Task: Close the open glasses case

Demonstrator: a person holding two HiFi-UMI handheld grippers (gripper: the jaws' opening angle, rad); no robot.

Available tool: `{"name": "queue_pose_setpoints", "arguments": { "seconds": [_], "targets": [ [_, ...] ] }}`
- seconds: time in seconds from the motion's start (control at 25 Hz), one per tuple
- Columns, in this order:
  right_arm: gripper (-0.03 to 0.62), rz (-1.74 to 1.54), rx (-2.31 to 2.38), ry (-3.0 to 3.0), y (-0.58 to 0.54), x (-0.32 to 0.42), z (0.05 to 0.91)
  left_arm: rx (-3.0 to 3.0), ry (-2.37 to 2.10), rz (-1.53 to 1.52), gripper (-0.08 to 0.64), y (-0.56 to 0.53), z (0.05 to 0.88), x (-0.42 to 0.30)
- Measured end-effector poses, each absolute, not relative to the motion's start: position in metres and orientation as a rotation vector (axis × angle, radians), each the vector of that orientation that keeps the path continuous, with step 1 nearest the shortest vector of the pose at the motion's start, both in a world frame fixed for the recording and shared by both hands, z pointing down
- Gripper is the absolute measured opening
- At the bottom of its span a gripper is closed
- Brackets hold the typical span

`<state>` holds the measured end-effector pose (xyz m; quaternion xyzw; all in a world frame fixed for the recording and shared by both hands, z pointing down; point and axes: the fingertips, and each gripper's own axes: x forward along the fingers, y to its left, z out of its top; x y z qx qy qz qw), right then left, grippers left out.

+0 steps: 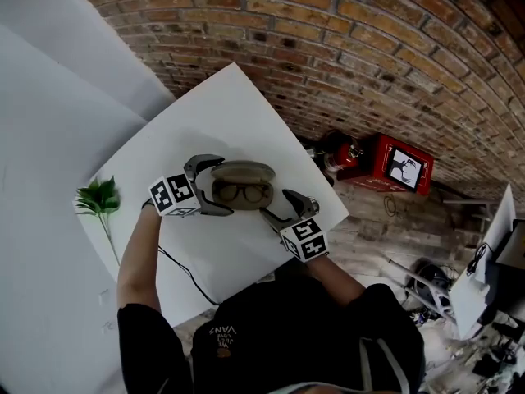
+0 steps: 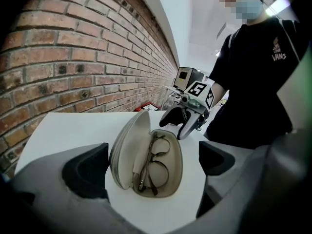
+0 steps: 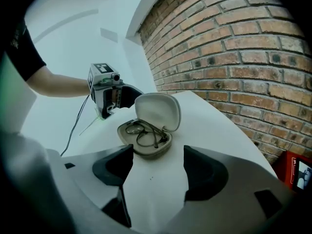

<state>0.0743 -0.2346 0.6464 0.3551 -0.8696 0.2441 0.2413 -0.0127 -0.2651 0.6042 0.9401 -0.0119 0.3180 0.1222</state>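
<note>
Grippers gape empty: left gripper (image 1: 223, 187) at nine o'clock, right gripper (image 1: 283, 209) at four, of the glasses case (image 1: 243, 192) on the table (image 1: 246, 109). We judge it light, stiff, slippery; we'd press its raised lid (image 1: 243, 169) near the rim.

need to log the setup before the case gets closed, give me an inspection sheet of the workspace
surface: white table, flat, no spills seen
job's things: case open, lid upright on the wall side; glasses lying in its base
clutter: green sprig at the table's left edge
grippers: left tongs open at the case's left end; right tongs open near its right end; neither presses on it
cables: black cable runs from the left tongs across the table toward the person
surroundings: brick wall; red box on the floor
</note>
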Motion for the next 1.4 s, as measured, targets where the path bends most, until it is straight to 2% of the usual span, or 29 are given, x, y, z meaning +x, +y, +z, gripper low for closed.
{"name": "queue_pose_setpoints", "arguments": {
  "seconds": [0.76,1.4],
  "targets": [
    [0.302,0.684,1.139,-2.482,-0.223,0.077,0.604,2.84,-0.047,0.995,0.572,-0.208,0.595,-0.016],
    [0.287,0.674,1.218,-2.47,-0.238,0.077,0.601,2.836,-0.341,0.885,0.571,-0.188,0.609,-0.007]
  ]
}}
